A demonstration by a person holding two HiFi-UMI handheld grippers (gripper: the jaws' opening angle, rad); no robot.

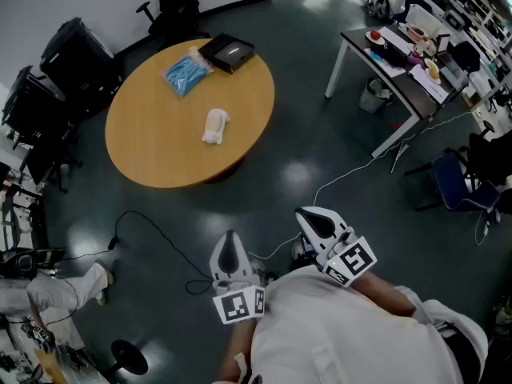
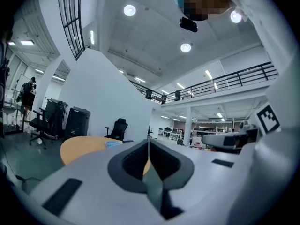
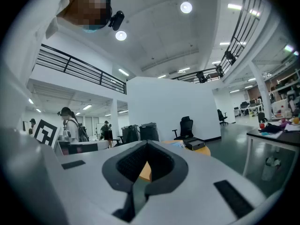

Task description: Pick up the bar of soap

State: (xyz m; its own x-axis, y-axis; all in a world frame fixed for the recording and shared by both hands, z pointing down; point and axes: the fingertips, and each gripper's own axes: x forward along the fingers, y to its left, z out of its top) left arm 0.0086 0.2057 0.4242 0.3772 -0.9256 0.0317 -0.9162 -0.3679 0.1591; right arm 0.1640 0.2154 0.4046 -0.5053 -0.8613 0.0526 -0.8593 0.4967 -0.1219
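Note:
A pale, whitish bar of soap (image 1: 214, 126) lies near the middle of the round wooden table (image 1: 152, 146), far ahead of me. Both grippers hang close to my body above the dark floor, well short of the table. My left gripper (image 1: 230, 250) is shut with nothing in it; in its own view the left gripper (image 2: 149, 144) has its jaws meeting in a thin line, and the table (image 2: 79, 146) shows beyond. My right gripper (image 1: 314, 219) is also shut and empty; in the right gripper view (image 3: 146, 145) the jaws are pressed together.
On the table's far side lie a blue packet (image 1: 186, 72) and a black box (image 1: 228, 52). Black chairs (image 1: 72, 54) stand at the left. A cluttered desk (image 1: 400, 70) with a bin (image 1: 373, 96) is at the right. Cables (image 1: 160, 238) cross the floor.

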